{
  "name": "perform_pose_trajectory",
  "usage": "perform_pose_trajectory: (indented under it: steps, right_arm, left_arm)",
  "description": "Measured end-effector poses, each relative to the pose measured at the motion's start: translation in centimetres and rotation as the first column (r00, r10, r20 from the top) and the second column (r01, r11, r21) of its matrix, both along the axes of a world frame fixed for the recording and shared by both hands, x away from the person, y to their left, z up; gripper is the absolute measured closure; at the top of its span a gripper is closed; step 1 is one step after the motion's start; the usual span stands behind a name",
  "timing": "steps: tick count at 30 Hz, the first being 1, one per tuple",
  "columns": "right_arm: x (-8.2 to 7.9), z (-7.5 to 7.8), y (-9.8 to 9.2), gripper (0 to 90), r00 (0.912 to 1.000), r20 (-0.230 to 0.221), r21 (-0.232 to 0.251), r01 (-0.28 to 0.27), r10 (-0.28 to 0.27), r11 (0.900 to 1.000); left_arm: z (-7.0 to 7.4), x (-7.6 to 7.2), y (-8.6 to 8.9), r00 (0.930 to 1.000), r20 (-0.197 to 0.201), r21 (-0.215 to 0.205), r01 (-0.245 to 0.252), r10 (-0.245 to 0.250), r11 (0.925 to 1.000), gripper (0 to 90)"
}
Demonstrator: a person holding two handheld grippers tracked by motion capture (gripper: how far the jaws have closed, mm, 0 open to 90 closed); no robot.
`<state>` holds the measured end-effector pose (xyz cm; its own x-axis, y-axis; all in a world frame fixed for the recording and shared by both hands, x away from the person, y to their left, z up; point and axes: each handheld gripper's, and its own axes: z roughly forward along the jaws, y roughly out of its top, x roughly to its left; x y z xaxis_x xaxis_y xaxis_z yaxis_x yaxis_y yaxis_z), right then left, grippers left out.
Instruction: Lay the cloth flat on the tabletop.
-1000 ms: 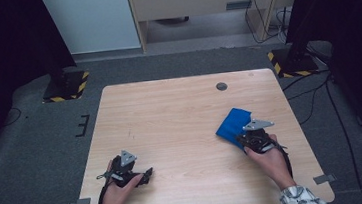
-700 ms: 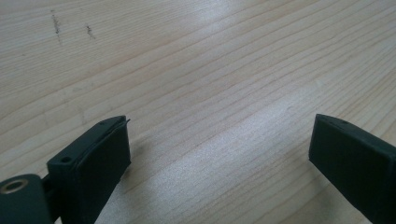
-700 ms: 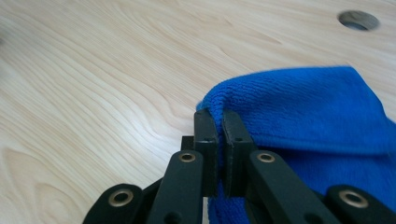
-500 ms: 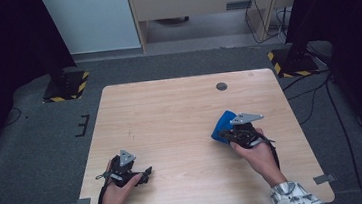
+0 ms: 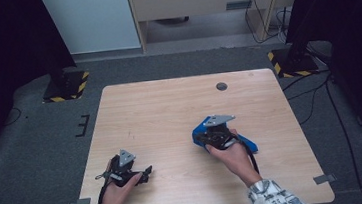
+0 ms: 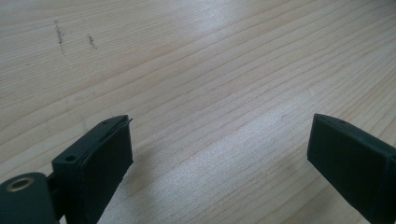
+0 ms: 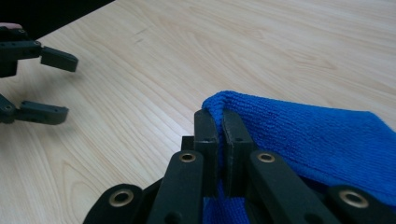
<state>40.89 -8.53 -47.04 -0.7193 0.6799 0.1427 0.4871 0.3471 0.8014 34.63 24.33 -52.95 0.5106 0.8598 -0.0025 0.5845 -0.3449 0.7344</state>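
A blue cloth (image 5: 248, 144) lies bunched on the right half of the wooden table (image 5: 169, 108). My right gripper (image 5: 203, 138) is shut on the cloth's left edge, and that edge is lifted a little off the wood. In the right gripper view the two jaws (image 7: 221, 116) pinch a fold of the blue cloth (image 7: 303, 135) between them. My left gripper (image 5: 145, 173) rests near the table's front left, pointing right. Its jaws (image 6: 219, 135) stand wide open over bare wood. That open left gripper (image 7: 60, 86) appears farther off at the left of the right gripper view.
A small dark round grommet (image 5: 221, 86) sits in the tabletop near the far edge. Grey carpet surrounds the table, with black stands on yellow-striped bases (image 5: 64, 88) at the far corners. A cabinet (image 5: 195, 5) stands beyond.
My right gripper has moved left toward the table's middle, pulling the blue cloth's edge with it and folding the cloth over. The left gripper has stayed put.
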Motion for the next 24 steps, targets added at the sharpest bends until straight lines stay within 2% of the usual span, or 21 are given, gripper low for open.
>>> perform_pose_trajectory:
  steps: [1,4,7,8,9,11,13,15,16,17,18,20,22,23,24]
  right_arm:
    - [0.1,-0.2,1.4,87.0,0.9998,-0.008,0.005,-0.017,0.017,1.0]
    - [0.1,-0.3,2.5,87.0,0.9995,-0.012,0.016,-0.029,0.029,0.999]
    - [0.3,-0.1,4.7,87.0,0.9982,-0.033,0.068,-0.047,0.05,0.997]
    - [0.3,-0.1,4.7,87.0,0.9982,-0.033,0.068,-0.047,0.05,0.997]
    - [0.5,0.1,5.7,86.9,0.9973,-0.036,0.083,-0.06,0.063,0.995]
    - [0.7,0.2,6.5,86.1,0.9974,-0.035,0.076,-0.06,0.063,0.995]
    - [1.0,0.0,7.1,77.0,0.9976,-0.04,0.057,-0.055,0.057,0.997]
    - [1.3,-0.4,7.2,60.8,0.9974,-0.056,0.035,-0.044,0.046,0.998]
    - [1.3,-0.4,7.2,60.8,0.9974,-0.056,0.035,-0.044,0.046,0.998]
    - [1.4,-0.7,6.9,46.6,0.9976,-0.057,0.001,-0.039,0.039,0.999]
    - [1.4,-0.7,6.9,46.6,0.9976,-0.057,0.001,-0.039,0.039,0.999]
    - [1.3,-0.8,6.3,35.0,0.9988,-0.043,-0.017,-0.024,0.023,1.0]
    - [1.1,-0.7,4.9,23.1,0.9985,-0.05,-0.006,-0.023,0.023,1.0]
    - [1.1,-0.7,4.9,23.1,0.9985,-0.05,-0.006,-0.023,0.023,1.0]
    - [0.9,-0.7,4.1,19.8,0.9986,-0.043,-0.009,-0.031,0.03,0.999]
  left_arm:
    - [0.1,0.0,0.0,1.0,0.003,-0.004,0.0,0.0,1.0,6.3]
    - [0.1,0.0,0.0,1.0,0.007,-0.01,-0.001,0.001,1.0,6.4]
    - [0.3,0.0,0.1,0.9999,0.013,-0.018,0.002,-0.001,0.9998,7.2]
    - [0.3,0.0,0.1,0.9999,0.013,-0.018,0.002,-0.001,0.9998,7.2]
    - [0.3,0.0,0.1,0.9999,0.014,-0.02,0.001,-0.001,0.9998,7.2]
    - [0.4,0.0,0.2,0.9999,0.016,-0.025,0.002,-0.002,0.9997,7.3]
    - [0.5,-0.1,0.2,0.9998,0.02,-0.027,0.006,-0.005,0.9996,7.4]
    - [0.6,-0.2,0.2,0.9997,0.025,-0.029,0.008,-0.007,0.9995,7.8]
    - [0.6,-0.2,0.2,0.9997,0.025,-0.029,0.008,-0.007,0.9995,8.2]
    - [0.6,-0.2,0.1,0.9995,0.03,-0.031,0.009,-0.008,0.9995,8.2]
    - [0.6,-0.2,0.1,0.9995,0.03,-0.031,0.009,-0.008,0.9995,8.3]
    - [0.6,-0.1,0.0,0.9994,0.031,-0.03,0.012,-0.011,0.9995,8.4]
    - [0.6,-0.1,-0.1,0.9994,0.032,-0.027,0.015,-0.014,0.9995,8.5]
    - [0.6,-0.1,-0.1,0.9994,0.033,-0.027,0.014,-0.013,0.9995,8.5]
    - [0.7,-0.2,-0.2,0.9993,0.035,-0.025,0.017,-0.016,0.9995,8.5]
